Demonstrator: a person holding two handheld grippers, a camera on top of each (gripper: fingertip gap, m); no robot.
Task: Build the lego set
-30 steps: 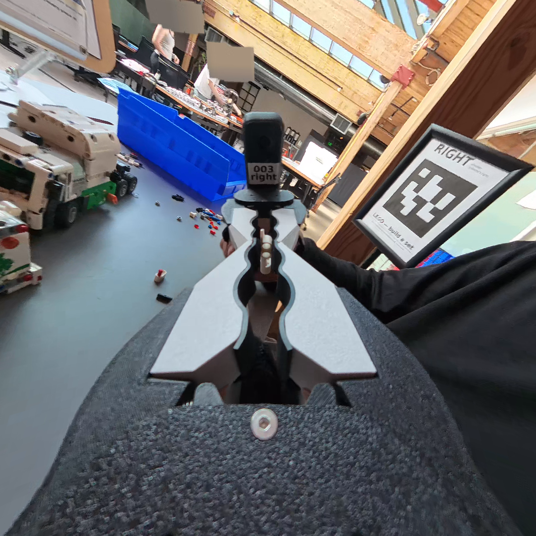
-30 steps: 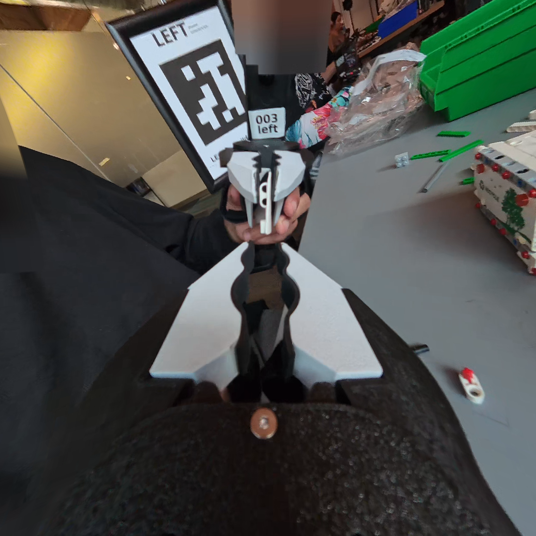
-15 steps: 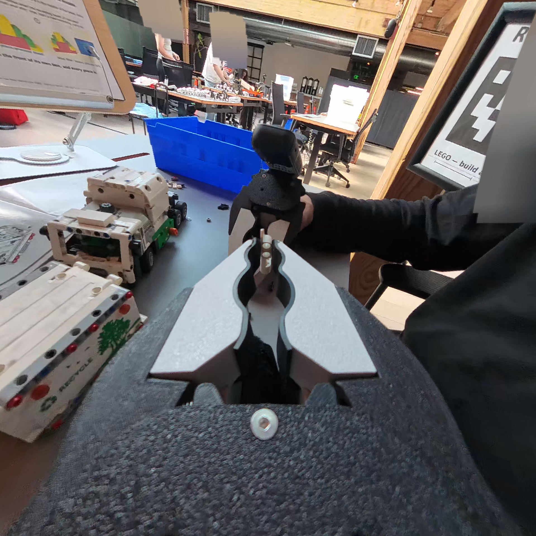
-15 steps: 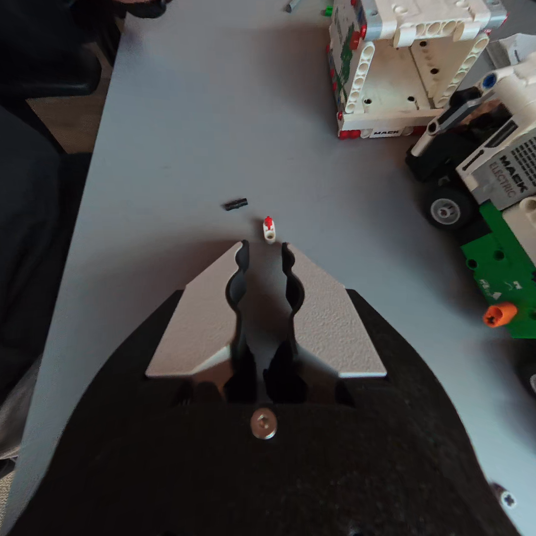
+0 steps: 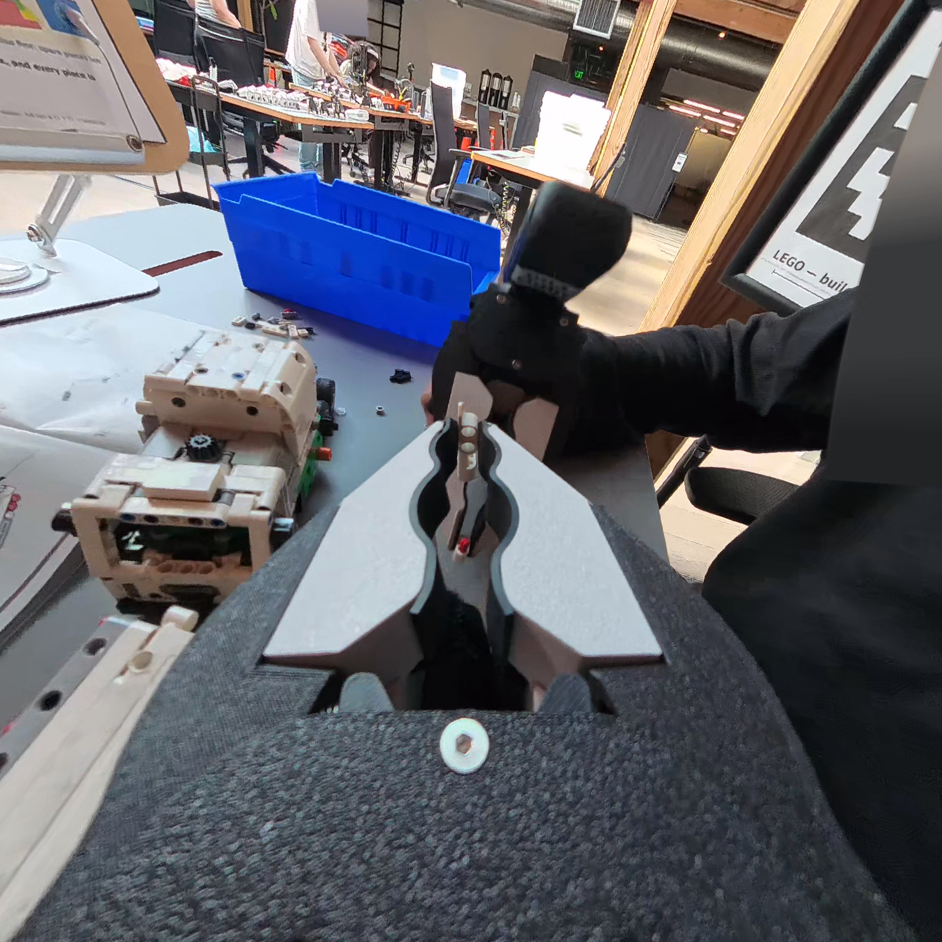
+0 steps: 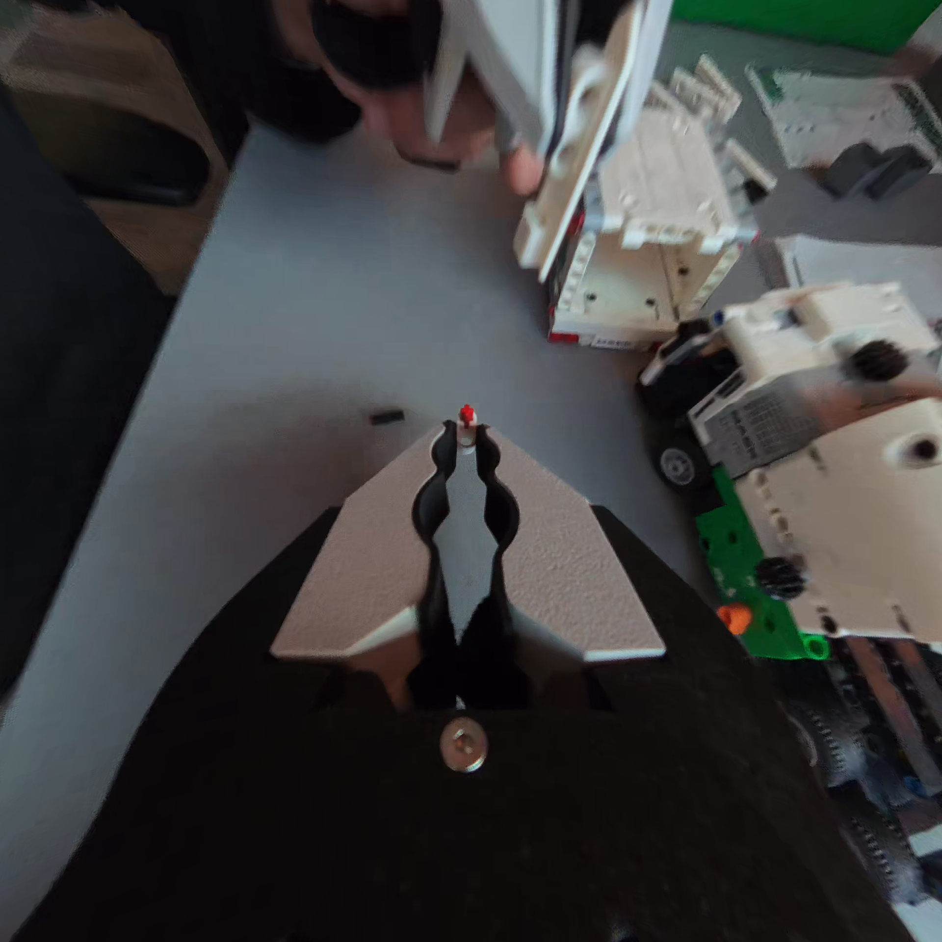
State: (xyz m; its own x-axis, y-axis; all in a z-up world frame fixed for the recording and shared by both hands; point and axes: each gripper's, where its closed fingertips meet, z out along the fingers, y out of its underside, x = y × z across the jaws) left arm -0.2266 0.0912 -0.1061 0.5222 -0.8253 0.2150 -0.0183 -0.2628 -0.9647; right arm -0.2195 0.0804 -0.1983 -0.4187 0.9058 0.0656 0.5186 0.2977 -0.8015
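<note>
My left gripper (image 5: 466, 428) is shut on a thin white beam (image 5: 468, 443) and holds it upright above the table. The left gripper also shows blurred at the top of the right wrist view (image 6: 509, 76). My right gripper (image 6: 465, 433) points down at the grey table (image 6: 306, 331). Its tips are closed around a small white piece with a red pin (image 6: 465, 420). That piece also shows through the left gripper's gap (image 5: 461, 548). The white truck cab (image 5: 214, 459) (image 6: 815, 433) stands close by.
The white trailer body (image 6: 652, 244) (image 5: 76, 713) lies beside the cab. A black pin (image 6: 386, 417) lies just left of the right gripper's tips. A blue bin (image 5: 357, 255) and loose small parts (image 5: 275, 323) are at the back. The table edge (image 6: 214, 214) is to the left. The left gripper's tips are roughly 9 cm from the right gripper's.
My right gripper swung from facing the left gripper down to the table, dropped onto the white-and-red piece and closed on it. My left gripper turned toward the truck, still holding the beam.
</note>
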